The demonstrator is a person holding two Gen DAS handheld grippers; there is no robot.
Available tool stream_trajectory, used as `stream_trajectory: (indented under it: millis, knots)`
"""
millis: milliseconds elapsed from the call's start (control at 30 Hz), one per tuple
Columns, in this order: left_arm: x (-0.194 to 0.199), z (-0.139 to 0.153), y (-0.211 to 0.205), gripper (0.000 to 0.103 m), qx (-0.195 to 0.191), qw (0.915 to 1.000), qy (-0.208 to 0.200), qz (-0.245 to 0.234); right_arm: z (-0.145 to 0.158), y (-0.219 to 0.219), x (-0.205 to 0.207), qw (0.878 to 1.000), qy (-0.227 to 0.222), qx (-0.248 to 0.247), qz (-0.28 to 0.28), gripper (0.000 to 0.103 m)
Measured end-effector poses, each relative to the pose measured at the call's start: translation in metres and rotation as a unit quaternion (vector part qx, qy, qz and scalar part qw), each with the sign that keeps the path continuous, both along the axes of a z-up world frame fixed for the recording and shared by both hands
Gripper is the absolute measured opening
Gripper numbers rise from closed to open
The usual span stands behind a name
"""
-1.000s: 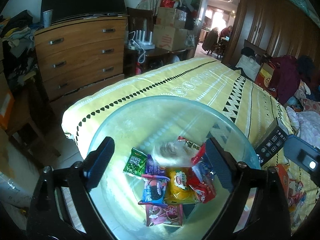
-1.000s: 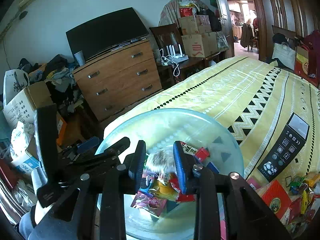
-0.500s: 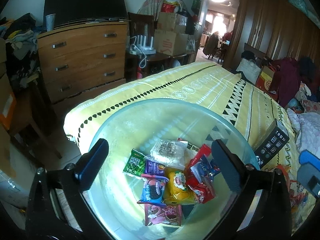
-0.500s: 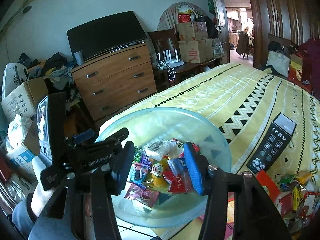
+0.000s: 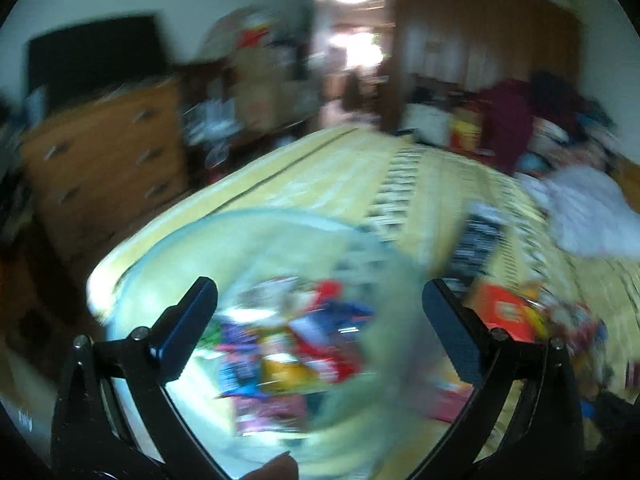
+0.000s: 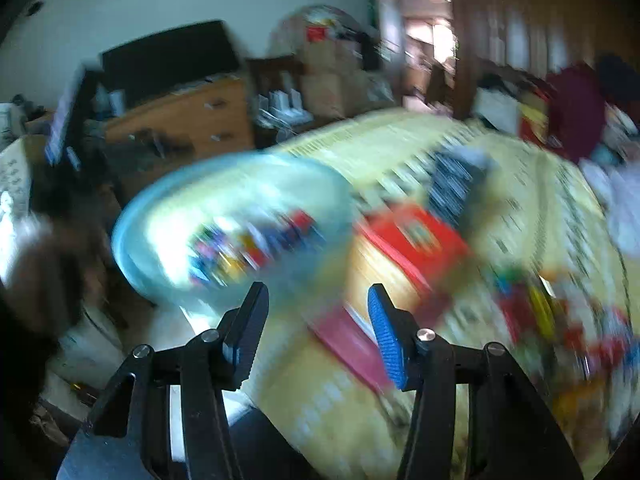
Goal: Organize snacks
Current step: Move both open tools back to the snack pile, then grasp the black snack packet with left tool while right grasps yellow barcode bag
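The bed (image 6: 360,148), with its yellow patterned cover, carries everything. On its near corner sits the clear bowl (image 6: 132,240), the biggest thing on it, and the bowl already holds a heap of packets (image 5: 288,344): red, blue, yellow, purple and pink wrappers, too smeared to count. So part of the sorting looks done. To the right of the bowl, still on the cover, lie a red box (image 6: 416,236), a dark remote (image 6: 452,184) just beyond it, something flat and pink (image 6: 348,340) close in front of the right tongs, and a loose pile of snacks (image 6: 560,320) further right. That pile is what seems left to move, and it looks no smaller than what is in the bowl, so I judge the job roughly half through at best.

Left tongs (image 5: 320,316): spread as wide as they go, hanging over the bowl with the heap showing between the jaws, but gripping and touching nothing that I can see.

Right tongs (image 6: 316,320): about half open and empty, aimed at the cover between the bowl and the red box, pads clear of everything. Both views are badly blurred, so finer contact cannot be told.
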State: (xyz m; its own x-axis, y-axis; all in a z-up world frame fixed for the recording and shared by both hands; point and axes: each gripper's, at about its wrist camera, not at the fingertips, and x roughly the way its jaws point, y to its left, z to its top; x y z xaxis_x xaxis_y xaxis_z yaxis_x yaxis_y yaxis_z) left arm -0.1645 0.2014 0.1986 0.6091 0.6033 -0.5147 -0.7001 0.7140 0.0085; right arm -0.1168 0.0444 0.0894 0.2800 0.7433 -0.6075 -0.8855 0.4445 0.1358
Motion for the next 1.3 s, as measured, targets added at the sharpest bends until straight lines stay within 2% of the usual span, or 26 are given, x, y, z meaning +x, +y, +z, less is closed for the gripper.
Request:
stream_trajectory:
  millis: [67,133,200,267,333,367,433,467,500,567,633,700,800,867,900,933,1033,1167,1233,1300]
  knots:
    - [0.024,0.007,-0.041,0.103,0.010,0.9976,-0.009,-0.068,-0.026,-0.037,0.013,0.999,0.017,-0.027,-0.036,0.055]
    - [0.047,0.008,-0.080,0.103,0.004,0.9900,-0.011,-0.140,-0.049,-0.072,0.028,0.995,0.039,-0.053,-0.073,0.055]
    - [0.077,-0.002,-0.125,0.103,-0.008,0.9751,0.002,-0.222,-0.066,-0.106,0.041,0.990,0.063,-0.068,-0.106,0.055]
    - [0.105,-0.023,-0.148,0.103,-0.043,0.9633,0.032,-0.263,-0.079,-0.138,0.054,0.985,0.078,-0.073,-0.137,0.055]
    - [0.133,-0.056,-0.159,0.102,-0.092,0.9510,0.069,-0.287,-0.087,-0.168,0.067,0.979,0.100,-0.067,-0.166,0.055]
    - [0.151,-0.080,-0.162,0.100,-0.128,0.9413,0.090,-0.299,-0.090,-0.180,0.074,0.976,0.112,-0.061,-0.179,0.055]
    - [0.177,-0.116,-0.164,0.082,-0.187,0.9262,0.111,-0.308,-0.094,-0.203,0.087,0.970,0.125,-0.050,-0.201,0.055]
    - [0.193,-0.140,-0.165,0.078,-0.222,0.9156,0.125,-0.311,-0.096,-0.214,0.093,0.969,0.127,-0.046,-0.209,0.055]
    - [0.204,-0.157,-0.167,0.072,-0.245,0.9085,0.136,-0.310,-0.099,-0.227,0.099,0.966,0.130,-0.042,-0.219,0.055]
    - [0.223,-0.187,-0.176,0.067,-0.282,0.8936,0.149,-0.316,-0.103,-0.243,0.102,0.962,0.138,-0.038,-0.231,0.055]
    - [0.239,-0.211,-0.194,0.066,-0.288,0.8882,0.166,-0.317,-0.110,-0.259,0.108,0.958,0.148,-0.038,-0.243,0.055]
    - [0.240,-0.221,-0.205,0.066,-0.290,0.8871,0.170,-0.316,-0.117,-0.274,0.109,0.954,0.156,-0.038,-0.253,0.055]
    - [0.255,-0.236,-0.211,0.063,-0.277,0.8941,0.185,-0.299,-0.125,-0.293,0.117,0.947,0.172,-0.033,-0.269,0.055]
    - [0.262,-0.244,-0.210,0.046,-0.267,0.9006,0.198,-0.280,-0.130,-0.302,0.122,0.943,0.182,-0.028,-0.278,0.055]
    - [0.262,-0.244,-0.209,0.032,-0.263,0.9034,0.198,-0.275,-0.131,-0.302,0.123,0.942,0.182,-0.026,-0.280,0.055]
    - [0.260,-0.242,-0.207,0.023,-0.257,0.9070,0.198,-0.268,-0.131,-0.304,0.124,0.942,0.183,-0.024,-0.281,0.055]
    - [0.246,-0.232,-0.203,0.022,-0.252,0.9088,0.194,-0.270,-0.131,-0.301,0.129,0.942,0.185,-0.016,-0.278,0.055]
    - [0.217,-0.209,-0.202,0.022,-0.219,0.9153,0.189,-0.280,-0.137,-0.294,0.143,0.938,0.207,0.003,-0.276,0.055]
    - [0.204,-0.202,-0.200,0.022,-0.215,0.9204,0.180,-0.272,-0.138,-0.283,0.157,0.936,0.224,0.028,-0.271,0.055]
    - [0.193,-0.194,-0.200,0.022,-0.215,0.9229,0.169,-0.271,-0.141,-0.271,0.175,0.926,0.258,0.066,-0.268,0.055]
